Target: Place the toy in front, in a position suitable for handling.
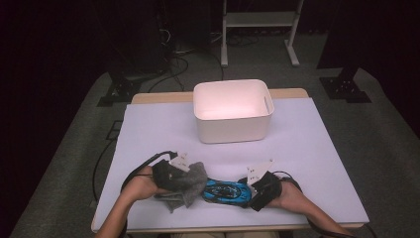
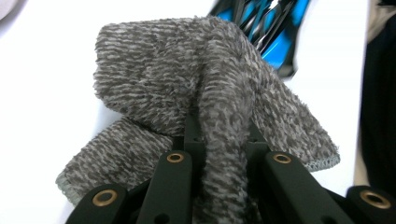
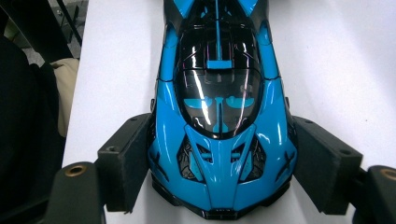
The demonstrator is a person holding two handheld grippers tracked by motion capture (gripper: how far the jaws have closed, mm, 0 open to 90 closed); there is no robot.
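A grey knitted cloth (image 1: 190,184) lies bunched on the white table, and my left gripper (image 1: 179,178) is shut on a fold of it. In the left gripper view the cloth (image 2: 187,88) drapes over and between the black jaws of the left gripper (image 2: 222,135). It touches the left end of a blue and black toy car (image 1: 225,191), which shows behind the cloth as the car (image 2: 275,28). My right gripper (image 1: 251,192) holds the car's right end. In the right gripper view the car (image 3: 219,93) sits between the pads (image 3: 128,158) of the right gripper (image 3: 224,161), which press on both its sides.
A white plastic bin (image 1: 233,124) with an open top stands at the table's far middle. The white table cover (image 1: 307,144) stretches around it. Cables trail off the table's left edge, and a metal stand is on the floor beyond.
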